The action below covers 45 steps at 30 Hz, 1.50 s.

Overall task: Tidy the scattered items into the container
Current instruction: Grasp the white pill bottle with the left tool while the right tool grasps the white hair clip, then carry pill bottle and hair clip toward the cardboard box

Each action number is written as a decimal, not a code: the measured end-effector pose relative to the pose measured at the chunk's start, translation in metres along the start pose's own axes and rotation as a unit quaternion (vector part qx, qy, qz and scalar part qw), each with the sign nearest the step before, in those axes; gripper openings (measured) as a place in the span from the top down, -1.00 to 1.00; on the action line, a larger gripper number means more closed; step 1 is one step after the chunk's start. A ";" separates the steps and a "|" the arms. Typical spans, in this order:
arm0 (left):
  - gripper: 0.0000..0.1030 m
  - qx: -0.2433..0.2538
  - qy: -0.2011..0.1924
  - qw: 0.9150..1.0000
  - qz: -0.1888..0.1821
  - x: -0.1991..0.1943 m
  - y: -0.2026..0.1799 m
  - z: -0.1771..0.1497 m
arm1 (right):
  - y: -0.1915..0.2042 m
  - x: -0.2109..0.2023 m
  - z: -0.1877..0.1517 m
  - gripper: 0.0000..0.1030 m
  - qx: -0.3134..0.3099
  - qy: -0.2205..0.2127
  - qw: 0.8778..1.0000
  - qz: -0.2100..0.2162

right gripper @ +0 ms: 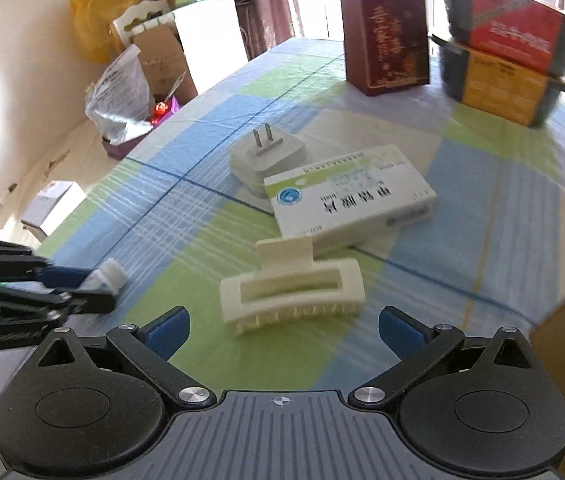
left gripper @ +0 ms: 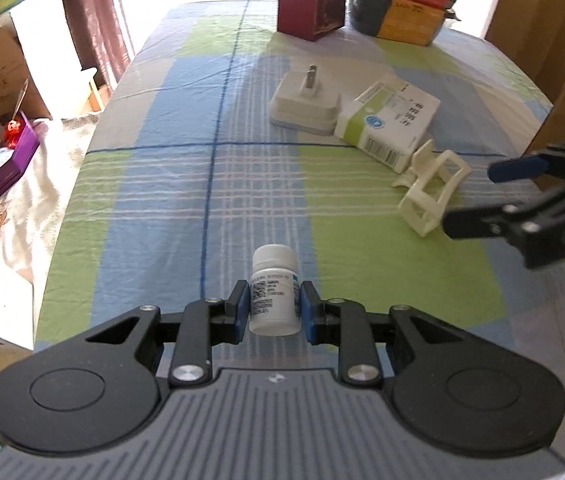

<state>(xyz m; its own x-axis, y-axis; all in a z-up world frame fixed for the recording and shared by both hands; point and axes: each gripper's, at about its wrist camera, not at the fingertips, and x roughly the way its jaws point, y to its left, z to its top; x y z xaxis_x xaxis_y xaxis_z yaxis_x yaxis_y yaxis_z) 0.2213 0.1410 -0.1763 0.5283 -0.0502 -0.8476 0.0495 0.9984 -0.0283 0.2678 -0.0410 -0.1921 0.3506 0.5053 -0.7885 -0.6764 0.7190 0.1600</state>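
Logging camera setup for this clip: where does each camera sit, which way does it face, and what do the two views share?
Left wrist: on the left claw, looking forward along the checked tablecloth; its fingers grip a white pill bottle.
Right wrist: on the right claw, fingers wide apart, facing a cream hair clip.
Shared: hair clip, medicine box, white plug adapter, maroon box, and each view shows the other claw at its edge.

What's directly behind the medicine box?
The white plug adapter sits behind the medicine box, prongs up, its near edge hidden by the box. Whether they touch is unclear. Further back stand a maroon carton and stacked containers.
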 end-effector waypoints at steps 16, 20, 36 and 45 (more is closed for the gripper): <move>0.29 0.008 -0.012 1.000 0.011 0.005 -0.001 -0.001 | 0.000 0.005 -0.026 -0.70 -0.026 0.004 0.999 -0.034; 0.43 0.017 -0.014 1.000 0.012 0.006 -0.006 -0.001 | -0.001 -0.023 -0.053 -0.70 0.017 -0.003 0.999 -0.031; 0.57 0.062 0.019 0.997 -0.032 -0.036 -0.092 -0.008 | -0.007 -0.160 -0.126 -0.70 0.128 -0.028 0.990 -0.052; 0.57 0.122 -0.014 0.989 -0.082 -0.074 -0.175 0.009 | -0.025 -0.243 -0.137 -0.69 0.144 -0.089 0.982 -0.086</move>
<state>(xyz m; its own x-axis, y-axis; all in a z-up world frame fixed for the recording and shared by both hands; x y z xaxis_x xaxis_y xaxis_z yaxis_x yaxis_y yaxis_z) 0.1817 -0.0302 -0.1040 0.5187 -0.2146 -0.8276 0.3376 0.9407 -0.0324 0.1111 -0.2473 -0.0856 0.5678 0.4215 -0.7071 -0.3944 0.8933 0.2157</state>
